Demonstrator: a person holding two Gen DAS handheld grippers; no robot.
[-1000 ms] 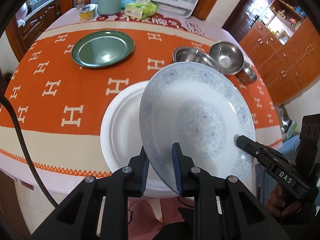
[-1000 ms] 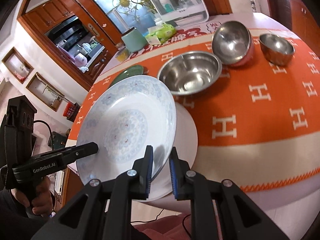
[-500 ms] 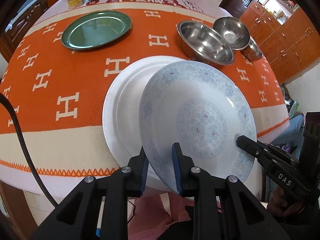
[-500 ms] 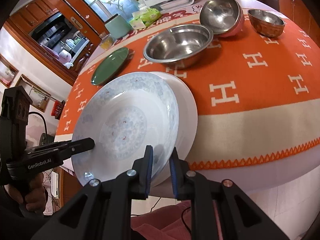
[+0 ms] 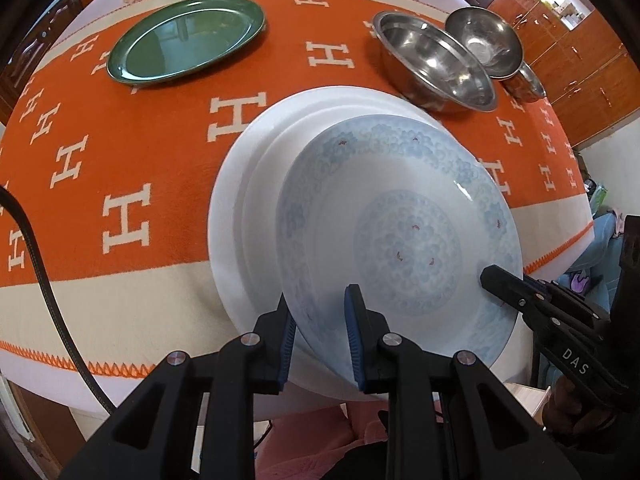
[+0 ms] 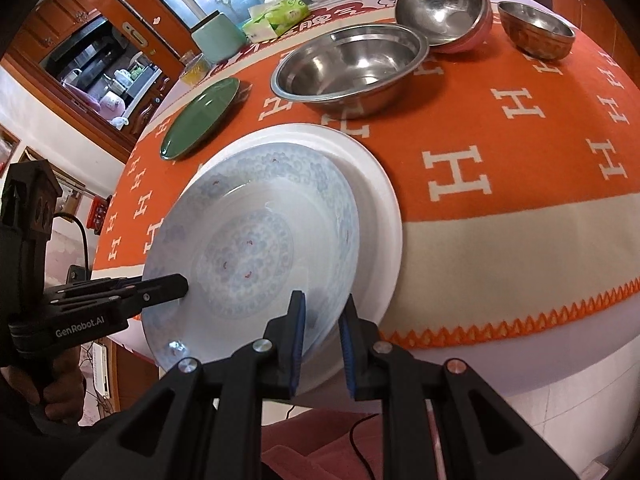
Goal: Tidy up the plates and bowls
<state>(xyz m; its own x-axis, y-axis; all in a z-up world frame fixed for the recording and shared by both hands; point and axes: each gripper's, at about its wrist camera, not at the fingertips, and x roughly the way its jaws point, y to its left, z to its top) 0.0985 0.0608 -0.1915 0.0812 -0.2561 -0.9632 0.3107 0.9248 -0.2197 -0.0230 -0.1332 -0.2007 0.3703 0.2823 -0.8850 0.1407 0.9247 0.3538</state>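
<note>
Change: since 1 second ago the blue-patterned plate point(image 5: 404, 236) has come lower and further over the white plate point(image 5: 256, 184), and both cameras have tipped down toward the table.
Left gripper point(image 5: 320, 336): its 2 blue-padded fingers point(image 5: 354, 328) are closed onto the near rim of the blue-patterned plate, 1 pad on each face.
Right gripper point(image 6: 322, 340): pinching the same plate at its near-right rim, jaws nearly together around the edge.
Blue-patterned plate: held by both grippers, tilted, over the near-right part of the white plate; whether the 2 plates touch cannot be told.
White plate point(image 6: 380, 200): lies flat at the near edge of the orange tablecloth point(image 5: 132, 152).
Large steel bowl point(image 6: 352, 68): just beyond the white plate, slightly right, upright.
Medium steel bowl point(image 6: 440, 0): behind the large one, leaning against its far-right rim.
Small steel bowl point(image 6: 538, 34): far right, upright.
Green plate point(image 5: 186, 38): far left, well apart from the bowls.
Far edge: a pale green canister point(image 6: 218, 42) and a tissue pack point(image 6: 280, 16).
</note>
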